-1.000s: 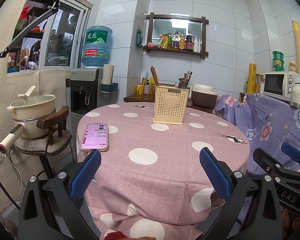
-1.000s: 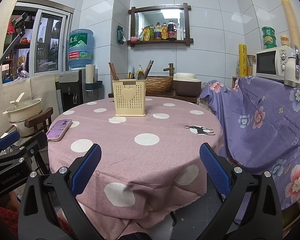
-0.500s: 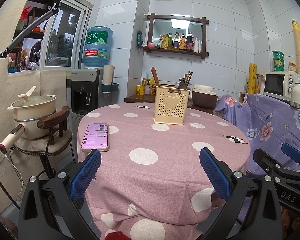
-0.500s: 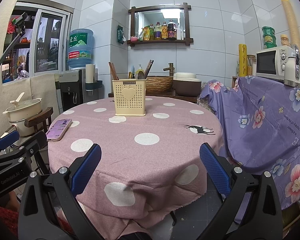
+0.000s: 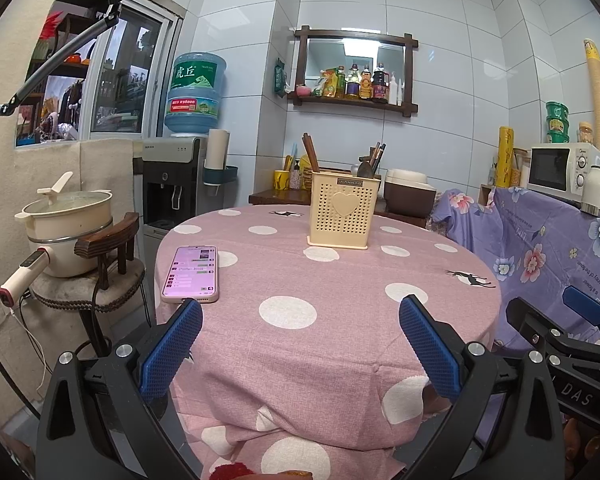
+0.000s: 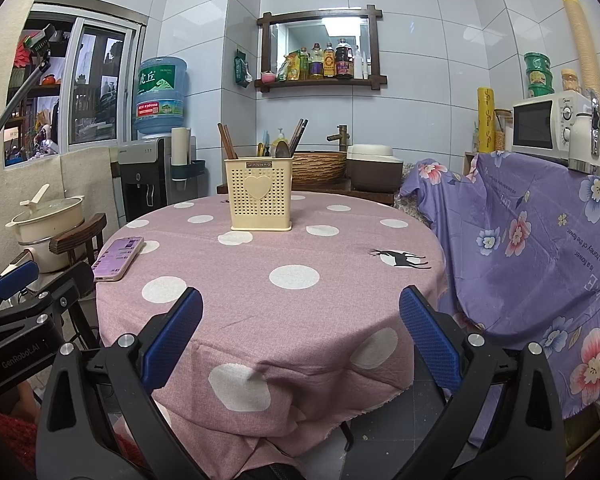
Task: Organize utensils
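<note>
Left wrist view is being nudged slightly nearer since 1 second ago; the cream perforated plastic utensil holder (image 5: pixel 343 213) is standing mid-table, utensils upright inside. Left gripper (image 5: pixel 300 340) and right gripper (image 6: pixel 300 334) are being held spread, empty.

The left black two-finger tool with blue pads (image 5: pixel 300 320) hangs level, fingers spread wide, empty. The right black blue-padded tool (image 6: pixel 300 316) matches it, alongside.
</note>
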### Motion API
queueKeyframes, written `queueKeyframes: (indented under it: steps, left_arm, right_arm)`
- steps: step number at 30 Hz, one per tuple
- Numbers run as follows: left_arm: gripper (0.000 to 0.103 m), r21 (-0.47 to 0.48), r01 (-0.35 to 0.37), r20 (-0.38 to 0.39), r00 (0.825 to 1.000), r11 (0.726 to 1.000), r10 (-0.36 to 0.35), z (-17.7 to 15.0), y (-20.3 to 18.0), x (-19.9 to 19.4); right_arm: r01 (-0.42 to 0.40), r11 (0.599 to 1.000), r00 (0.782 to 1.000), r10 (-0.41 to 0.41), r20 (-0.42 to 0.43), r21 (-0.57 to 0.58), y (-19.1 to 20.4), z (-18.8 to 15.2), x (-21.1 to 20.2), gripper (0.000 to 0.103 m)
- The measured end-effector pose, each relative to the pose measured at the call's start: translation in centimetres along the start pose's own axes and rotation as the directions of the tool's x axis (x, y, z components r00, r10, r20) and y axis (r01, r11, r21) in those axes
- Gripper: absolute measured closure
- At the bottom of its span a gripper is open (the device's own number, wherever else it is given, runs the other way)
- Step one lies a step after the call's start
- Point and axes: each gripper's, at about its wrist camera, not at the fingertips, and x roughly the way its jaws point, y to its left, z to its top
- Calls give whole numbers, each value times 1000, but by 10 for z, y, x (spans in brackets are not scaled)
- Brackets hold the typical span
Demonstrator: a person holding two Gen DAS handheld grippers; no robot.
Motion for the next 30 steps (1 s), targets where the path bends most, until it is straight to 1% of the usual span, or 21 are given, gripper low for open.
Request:
queueKeyframes:
  steps: [30]
  left_arm:
    - [5,0,0,-2,1000,1000,0,1,0,0]
  right_arm:
    - [-2,1000,1000,2,-4,-1,-1,0,1,6]
